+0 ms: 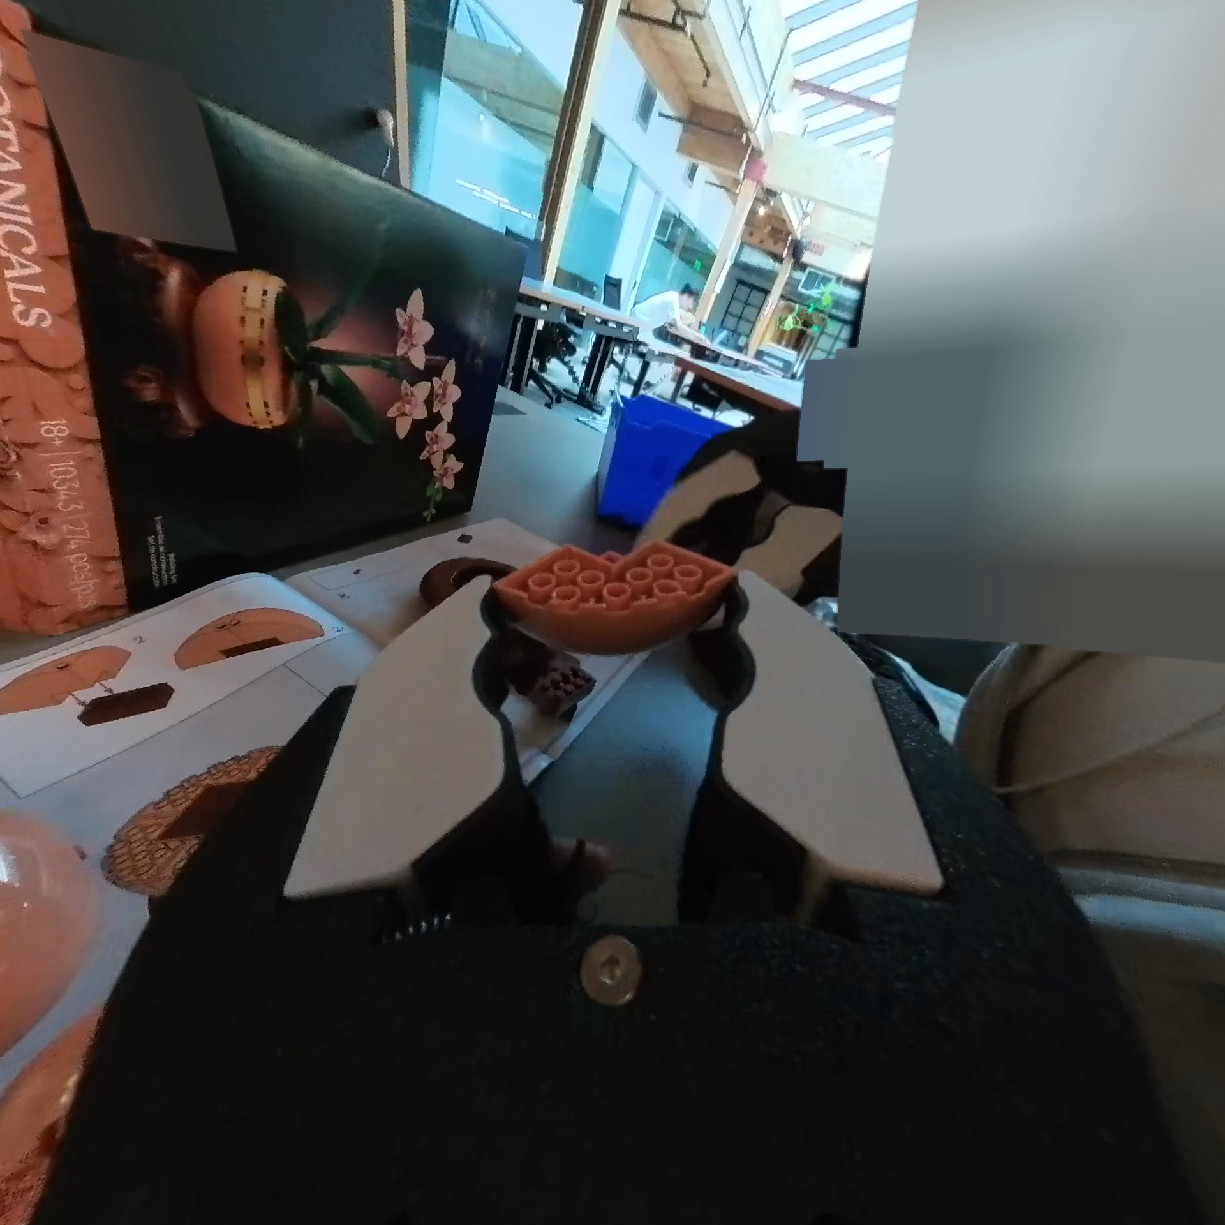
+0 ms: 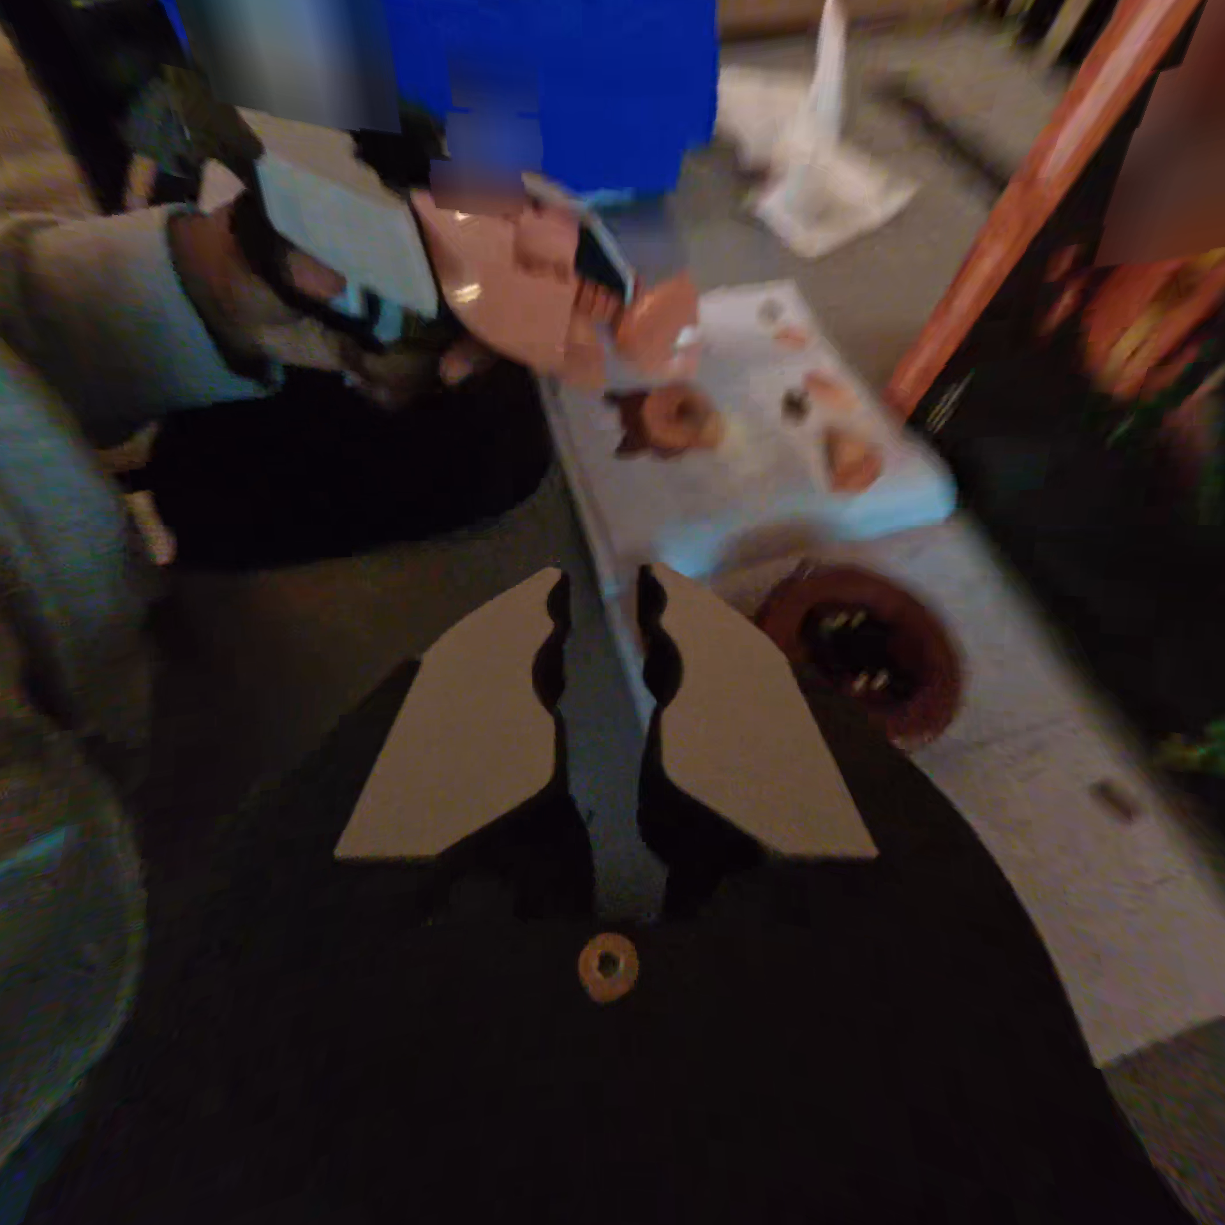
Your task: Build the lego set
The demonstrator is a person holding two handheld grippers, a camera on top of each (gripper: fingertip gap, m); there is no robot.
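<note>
Left claw point(image 1: 610, 606) spread wide, both pads pressed on an orange curved brick point(image 1: 606, 596). Right claw point(image 2: 600, 596) nearly closed, narrow gap, nothing gripped.

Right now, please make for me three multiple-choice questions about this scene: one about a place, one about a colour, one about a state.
1. Where does the open booklet lie?
A. on the table in front of the tall picture box
B. inside the blue bin
C. on a chair

2. What colour is the curved toy brick in the left tongs?
A. green
B. orange
C. white

3. How do the right tongs stand?
A. closed on a brown ring
B. wide open around the box
C. nearly together, with nothing between the tips

Answers:
1 A: the pages rest flat on the table right before the box.
2 B: its round studs and its curved side are both orange.
3 C: only a narrow gap shows, with the table and the booklet's edge seen through it; the brown ring lies beside them.
</note>
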